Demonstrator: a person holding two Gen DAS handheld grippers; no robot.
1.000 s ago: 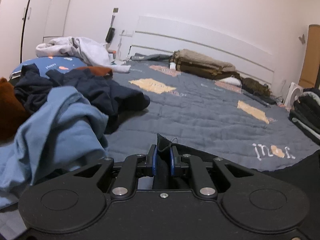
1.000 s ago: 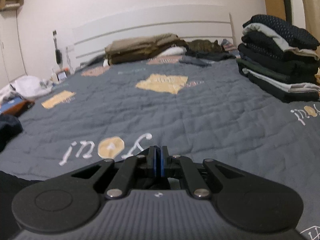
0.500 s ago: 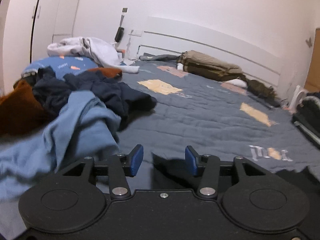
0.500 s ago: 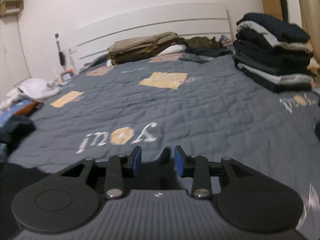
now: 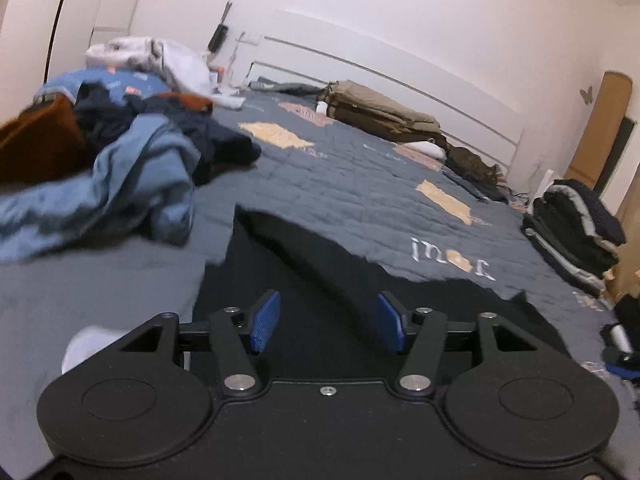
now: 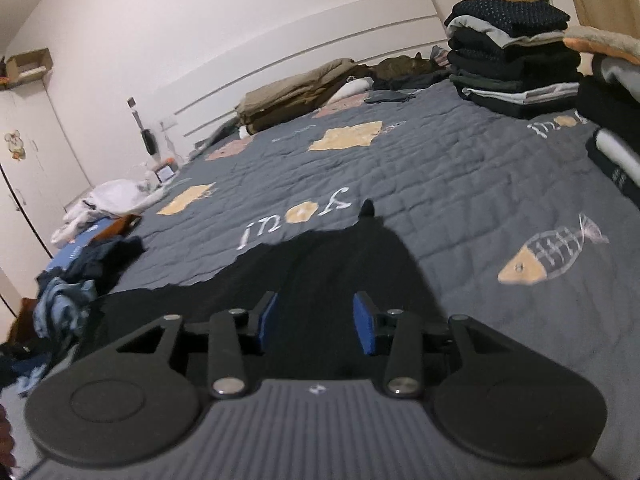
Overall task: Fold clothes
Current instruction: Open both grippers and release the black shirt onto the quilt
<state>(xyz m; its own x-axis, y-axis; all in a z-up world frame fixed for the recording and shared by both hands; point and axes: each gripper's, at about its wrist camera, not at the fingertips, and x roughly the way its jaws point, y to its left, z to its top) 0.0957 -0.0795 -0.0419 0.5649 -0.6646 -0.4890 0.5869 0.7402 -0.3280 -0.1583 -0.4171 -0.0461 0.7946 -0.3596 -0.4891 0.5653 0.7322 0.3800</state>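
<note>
Now both tools, left tool (image 5: 327,322) and right tool (image 6: 316,322), hang spread above the black garment (image 6: 332,264)

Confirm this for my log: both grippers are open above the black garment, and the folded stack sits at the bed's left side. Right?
Not quite. The folded stack sits at the bed's right side, as the left wrist view shows. Both the left gripper and right gripper are open above the black garment.

Both cameras sat low over the near edge of the bed (image 5: 360,184), each looking forward along its own fingers toward the headboard (image 6: 320,64). The left view angled rightward, with the loose clothes pile (image 5: 120,168) close on its left. The right view angled leftward, the folded stack (image 6: 516,64) on its right. Both shared the black garment (image 6: 320,264) and the quilt lettering (image 5: 452,256).
</note>
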